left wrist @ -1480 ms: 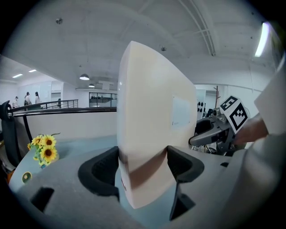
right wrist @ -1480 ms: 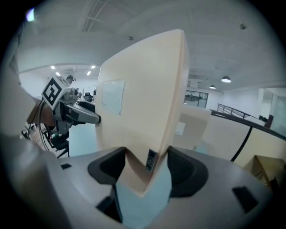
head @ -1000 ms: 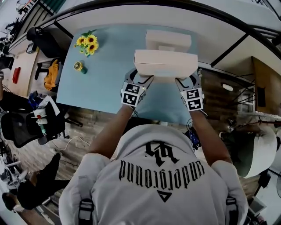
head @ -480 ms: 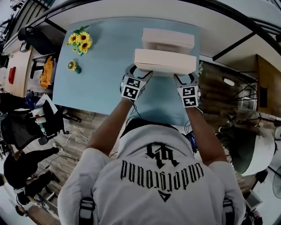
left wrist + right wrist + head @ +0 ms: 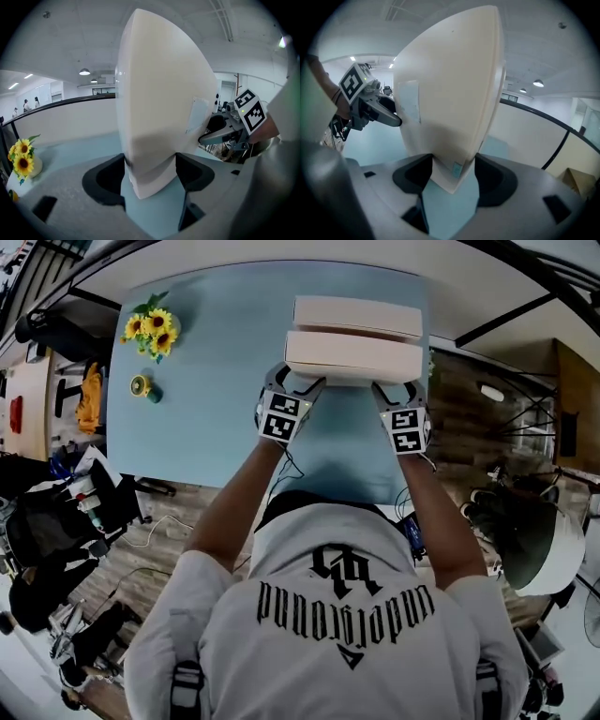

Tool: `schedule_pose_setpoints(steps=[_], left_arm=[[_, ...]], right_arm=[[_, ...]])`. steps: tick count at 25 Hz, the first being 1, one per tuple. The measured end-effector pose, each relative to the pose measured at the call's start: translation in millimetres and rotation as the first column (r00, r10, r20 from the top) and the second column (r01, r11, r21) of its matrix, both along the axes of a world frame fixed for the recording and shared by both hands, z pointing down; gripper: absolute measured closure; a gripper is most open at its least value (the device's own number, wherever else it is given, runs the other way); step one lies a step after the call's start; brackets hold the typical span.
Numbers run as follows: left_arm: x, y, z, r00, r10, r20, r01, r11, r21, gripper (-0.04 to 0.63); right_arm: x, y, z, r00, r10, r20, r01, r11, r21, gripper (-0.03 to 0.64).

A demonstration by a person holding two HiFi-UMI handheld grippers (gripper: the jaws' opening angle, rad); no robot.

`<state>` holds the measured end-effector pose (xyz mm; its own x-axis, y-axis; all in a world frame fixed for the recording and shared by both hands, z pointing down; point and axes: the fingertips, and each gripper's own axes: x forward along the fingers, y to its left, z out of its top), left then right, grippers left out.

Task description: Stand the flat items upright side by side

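Note:
I hold a flat cream box (image 5: 352, 357) on its long edge over the light blue table (image 5: 216, 381). My left gripper (image 5: 292, 388) is shut on its left end and my right gripper (image 5: 392, 392) on its right end. A second cream box (image 5: 356, 315) stands on edge just behind it, nearly touching. In the left gripper view the box (image 5: 159, 103) fills the space between the jaws of the left gripper (image 5: 150, 173), and the right gripper (image 5: 225, 133) shows beyond. In the right gripper view the box (image 5: 450, 93) sits in the right gripper (image 5: 450, 176).
A bunch of sunflowers (image 5: 148, 329) and a small yellow and green object (image 5: 142, 386) sit at the table's left side. The table's right edge lies just past the boxes. Chairs and clutter stand on the floor to the left.
Both grippers have carried the held box away from me toward the second box. The gap between the two boxes has closed to almost nothing.

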<state>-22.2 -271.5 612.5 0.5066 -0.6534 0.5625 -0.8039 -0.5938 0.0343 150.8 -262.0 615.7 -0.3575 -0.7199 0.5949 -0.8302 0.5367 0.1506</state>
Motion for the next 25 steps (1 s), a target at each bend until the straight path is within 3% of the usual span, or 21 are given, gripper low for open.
schedule_pose_setpoints(steps=[25], left_arm=[[0,-12,10,1.000,-0.022,-0.006,0.022,1.000,0.010,0.225]], right_arm=[[7,-12,15,0.998,-0.007,0.068,0.008,1.000,-0.019,0.290]])
